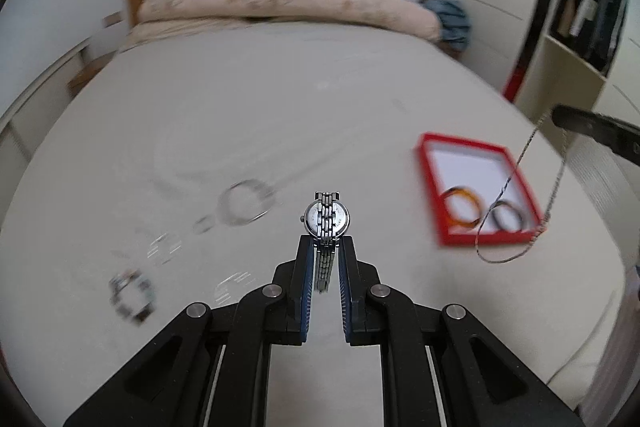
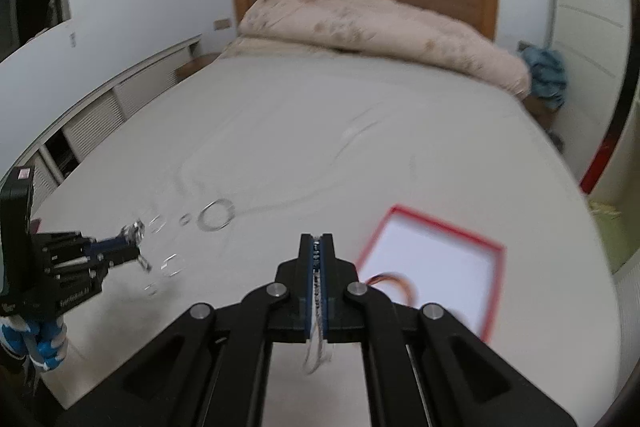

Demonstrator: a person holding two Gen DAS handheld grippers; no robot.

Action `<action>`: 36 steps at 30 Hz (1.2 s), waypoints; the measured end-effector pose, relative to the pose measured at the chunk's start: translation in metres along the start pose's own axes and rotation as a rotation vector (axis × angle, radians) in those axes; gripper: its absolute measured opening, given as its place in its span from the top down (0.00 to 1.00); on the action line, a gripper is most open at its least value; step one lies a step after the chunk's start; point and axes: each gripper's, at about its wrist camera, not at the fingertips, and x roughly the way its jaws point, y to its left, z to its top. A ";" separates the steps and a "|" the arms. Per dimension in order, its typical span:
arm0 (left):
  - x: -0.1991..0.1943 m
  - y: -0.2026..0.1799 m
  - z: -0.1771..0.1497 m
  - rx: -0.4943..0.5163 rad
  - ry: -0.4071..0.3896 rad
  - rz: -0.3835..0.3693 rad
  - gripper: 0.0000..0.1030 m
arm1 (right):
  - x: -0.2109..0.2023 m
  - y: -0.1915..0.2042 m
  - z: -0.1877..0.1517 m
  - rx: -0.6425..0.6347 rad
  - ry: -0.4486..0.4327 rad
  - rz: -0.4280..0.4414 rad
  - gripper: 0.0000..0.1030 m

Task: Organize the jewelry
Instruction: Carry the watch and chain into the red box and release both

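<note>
Left tongs (image 1: 326, 247): pinching a silver watch (image 1: 326, 218) by its band, dial upright above the tips, held over the bed (image 1: 280, 115).
Right tongs (image 2: 316, 247): pressed together on a thin chain (image 1: 516, 187), which hangs in a loop over the red box (image 1: 430, 183).
Red box: on the bed, holding an amber bangle (image 1: 462, 207) beside a dark bangle (image 1: 508, 217).
Loose jewelry (image 1: 244, 203): blurred, on the bed left of the watch.

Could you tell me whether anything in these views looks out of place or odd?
Only the silver chain: held by the right hand-held gripper, its loop hangs across the red box rim, partly outside. The left hand-held gripper holds a watch.
</note>
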 end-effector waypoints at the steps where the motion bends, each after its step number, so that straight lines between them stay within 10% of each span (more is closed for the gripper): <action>1: 0.006 -0.014 0.011 0.014 -0.003 -0.022 0.88 | -0.004 -0.013 0.007 0.004 -0.015 -0.019 0.98; 14: 0.143 -0.160 0.098 0.154 0.052 -0.146 0.88 | 0.048 -0.143 0.030 0.102 -0.044 -0.131 0.98; 30: 0.272 -0.190 0.077 0.160 0.224 -0.065 0.86 | 0.137 -0.207 -0.066 0.214 0.133 -0.126 0.96; 36: 0.258 -0.187 0.078 0.145 0.201 -0.090 0.71 | 0.126 -0.210 -0.071 0.235 0.140 -0.156 0.68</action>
